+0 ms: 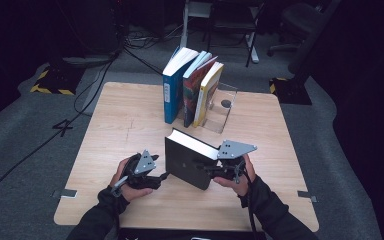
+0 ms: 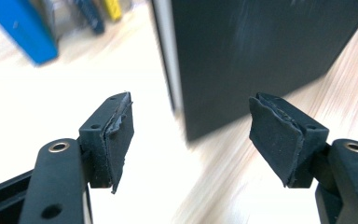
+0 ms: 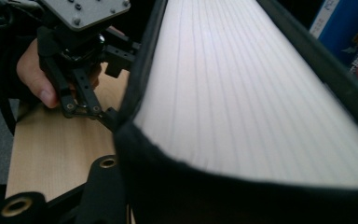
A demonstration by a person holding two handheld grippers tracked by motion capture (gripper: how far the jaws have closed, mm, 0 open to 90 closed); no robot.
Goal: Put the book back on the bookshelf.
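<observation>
A black hardcover book [image 1: 187, 162] stands tilted on its edge at the middle of the wooden table [image 1: 125, 120], white pages up. My right gripper [image 1: 206, 169] is shut on the book's right end. In the right gripper view the page block [image 3: 261, 93] lies between the jaws, and one finger [image 3: 103, 186] presses the cover. My left gripper [image 1: 161, 177] is open at the book's lower left corner. In the left gripper view the gripper [image 2: 191, 135] has nothing between its pads, and the black cover [image 2: 251, 51] stands just ahead. The left gripper [image 3: 108, 117] also appears beside the cover in the right gripper view.
Three books lean in a row at the back of the table: blue [image 1: 172, 92], dark red [image 1: 195, 95] and yellow [image 1: 207, 92]. They rest against a clear bookend [image 1: 224, 112]. Cables [image 1: 80, 100] run over the grey floor to the left, and chairs [image 1: 230, 20] stand beyond the table.
</observation>
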